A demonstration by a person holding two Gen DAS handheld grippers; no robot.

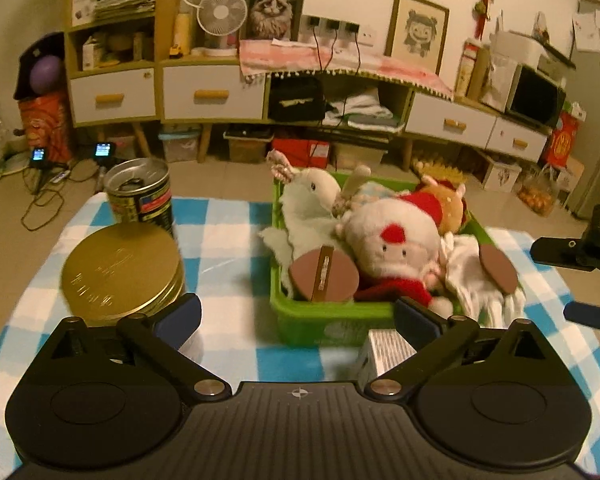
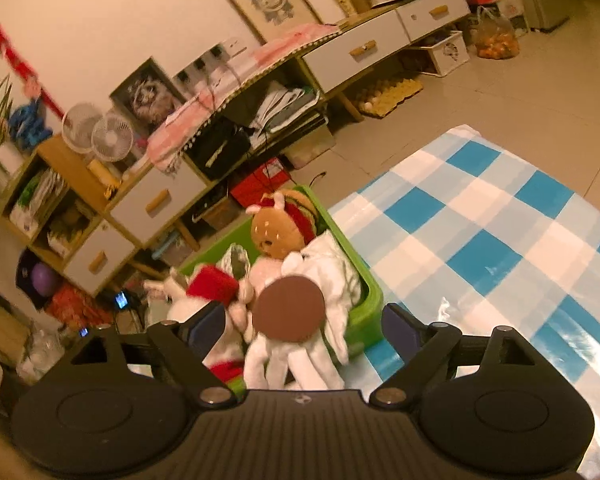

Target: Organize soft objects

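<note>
Both sets of jaws stand apart with nothing between the pads. The left gripper (image 1: 296,316) hangs at the bottom of its frame, just short of the green basket (image 1: 324,320), which holds the Santa doll (image 1: 396,248), a white rabbit (image 1: 312,196) and a burger toy (image 1: 448,204). The right gripper (image 2: 302,326) hovers over white plush legs (image 2: 300,360) draped on the basket rim. A gold tin (image 1: 120,272) sits at left.
</note>
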